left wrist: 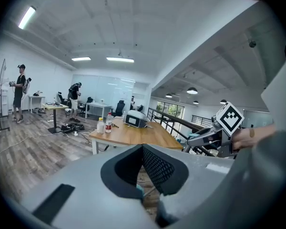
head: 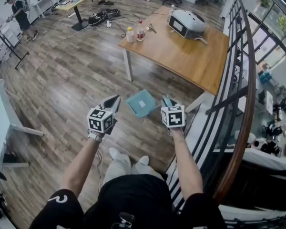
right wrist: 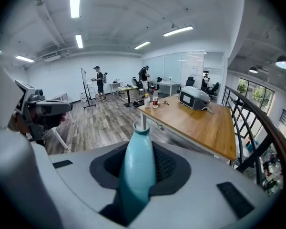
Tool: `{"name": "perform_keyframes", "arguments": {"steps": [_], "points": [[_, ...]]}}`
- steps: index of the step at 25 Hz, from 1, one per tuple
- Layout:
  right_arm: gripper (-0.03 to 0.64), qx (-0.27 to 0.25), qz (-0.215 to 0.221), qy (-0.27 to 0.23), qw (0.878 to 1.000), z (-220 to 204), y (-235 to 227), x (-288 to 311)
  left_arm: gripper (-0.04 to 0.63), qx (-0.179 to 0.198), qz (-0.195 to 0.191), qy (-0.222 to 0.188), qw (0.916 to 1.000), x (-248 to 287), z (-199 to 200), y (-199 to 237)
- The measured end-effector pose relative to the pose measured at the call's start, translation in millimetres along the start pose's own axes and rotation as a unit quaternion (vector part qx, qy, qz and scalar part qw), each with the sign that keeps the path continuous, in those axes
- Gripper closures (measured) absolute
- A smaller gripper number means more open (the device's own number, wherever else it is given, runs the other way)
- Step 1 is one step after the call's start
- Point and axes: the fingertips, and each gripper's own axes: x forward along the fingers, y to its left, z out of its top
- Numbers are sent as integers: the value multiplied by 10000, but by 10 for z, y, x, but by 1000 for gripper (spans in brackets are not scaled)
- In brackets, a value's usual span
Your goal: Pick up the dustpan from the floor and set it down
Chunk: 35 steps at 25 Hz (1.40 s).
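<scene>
The teal dustpan (head: 141, 102) hangs above the wood floor between my two grippers, its flat pan facing up in the head view. Its teal handle (right wrist: 138, 166) runs up between the dark pads of my right gripper (right wrist: 139, 151), which is shut on it. In the head view that right gripper (head: 168, 104) is just right of the pan. My left gripper (head: 115, 101) is close to the pan's left corner. Its pads (left wrist: 155, 168) meet at the tips in the left gripper view. A sliver of teal shows low in the gap behind them.
A wooden table (head: 190, 56) stands ahead with a white machine (head: 187, 23) and two bottles (head: 135, 34). A black railing (head: 238, 80) runs along the right. A white desk (head: 0, 113) stands at the left. Cables (head: 102, 17) lie on the far floor, and a person (head: 20, 14) stands far left.
</scene>
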Motion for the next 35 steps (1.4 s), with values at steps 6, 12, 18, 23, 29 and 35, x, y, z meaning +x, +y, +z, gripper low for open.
{"name": "perform_keyframes", "arguments": {"steps": [6, 12, 18, 23, 29, 35], "points": [[526, 59, -17, 271, 9996, -364, 40, 412, 596, -82, 63, 246, 9996, 25, -374, 206], [526, 96, -117, 412, 9990, -730, 22, 1025, 596, -96, 47, 491, 9987, 199, -782, 475], [526, 119, -61, 688, 9975, -1191, 115, 1564, 597, -253, -10, 827, 9963, 365, -1261, 697], [526, 96, -68, 797, 9967, -1524, 159, 1998, 597, -404, -94, 971, 9944, 567, -1545, 872], [526, 195, -133, 990, 9948, -1930, 213, 2417, 597, -596, -162, 1115, 9918, 780, -1865, 1061], [526, 251, -192, 1049, 9940, -2275, 268, 2740, 597, -805, -144, 1218, 9892, 934, -2151, 1244]]}}
